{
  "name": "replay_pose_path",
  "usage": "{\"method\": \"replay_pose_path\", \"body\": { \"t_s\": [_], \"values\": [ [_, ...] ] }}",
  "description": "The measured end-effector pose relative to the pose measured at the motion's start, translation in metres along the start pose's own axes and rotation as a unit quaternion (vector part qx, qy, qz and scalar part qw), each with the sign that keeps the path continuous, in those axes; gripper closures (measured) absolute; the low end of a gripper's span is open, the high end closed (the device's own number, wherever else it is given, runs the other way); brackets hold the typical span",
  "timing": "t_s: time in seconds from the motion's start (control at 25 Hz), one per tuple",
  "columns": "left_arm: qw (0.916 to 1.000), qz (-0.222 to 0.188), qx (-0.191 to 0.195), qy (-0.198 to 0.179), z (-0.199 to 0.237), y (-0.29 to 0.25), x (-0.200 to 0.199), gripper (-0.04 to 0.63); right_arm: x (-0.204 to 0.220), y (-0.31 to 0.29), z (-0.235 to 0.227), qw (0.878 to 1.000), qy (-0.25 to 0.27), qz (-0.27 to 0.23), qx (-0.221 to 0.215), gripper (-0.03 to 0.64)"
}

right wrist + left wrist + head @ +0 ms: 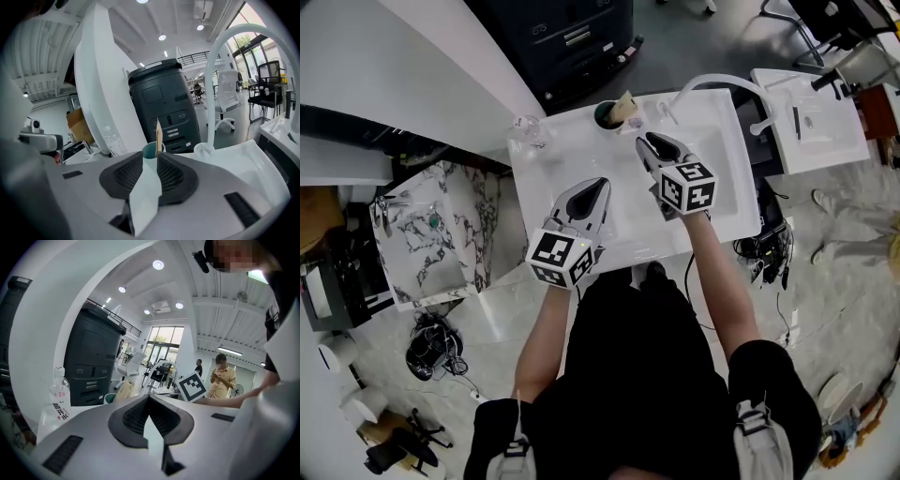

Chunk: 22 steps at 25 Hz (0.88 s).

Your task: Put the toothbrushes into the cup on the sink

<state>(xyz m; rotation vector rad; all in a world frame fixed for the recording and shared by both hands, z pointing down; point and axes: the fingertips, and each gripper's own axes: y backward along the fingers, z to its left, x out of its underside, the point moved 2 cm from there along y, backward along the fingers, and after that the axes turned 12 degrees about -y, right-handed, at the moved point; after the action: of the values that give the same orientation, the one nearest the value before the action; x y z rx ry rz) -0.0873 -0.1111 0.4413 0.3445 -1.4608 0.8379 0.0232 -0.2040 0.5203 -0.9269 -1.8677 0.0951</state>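
- You're in an open-plan office and test lab: a big printer (164, 110) stands beyond your right claw (150, 159).
- Swivel chairs (228, 96) sit right of that claw.
- A spare sink unit (811, 136) stands further right.

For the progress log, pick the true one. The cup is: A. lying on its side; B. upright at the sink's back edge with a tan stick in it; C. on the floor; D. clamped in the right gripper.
B: the cup stands upright on the sink, a tan stick rising from it.
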Motion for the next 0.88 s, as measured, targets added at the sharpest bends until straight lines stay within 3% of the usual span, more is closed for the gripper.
{"method": "replay_pose_path", "body": {
  "t_s": [0.44, 0.88],
  "values": [
    [0.9997, 0.002, -0.024, 0.004, -0.074, 0.003, 0.002, 0.581, 0.026, 0.082, 0.008, 0.999, 0.003, 0.0, -0.05, 0.522],
    [0.9989, -0.01, -0.045, -0.004, -0.172, 0.024, 0.007, 0.581, 0.05, 0.189, 0.022, 0.995, 0.031, -0.034, -0.088, 0.558]
  ]
}}
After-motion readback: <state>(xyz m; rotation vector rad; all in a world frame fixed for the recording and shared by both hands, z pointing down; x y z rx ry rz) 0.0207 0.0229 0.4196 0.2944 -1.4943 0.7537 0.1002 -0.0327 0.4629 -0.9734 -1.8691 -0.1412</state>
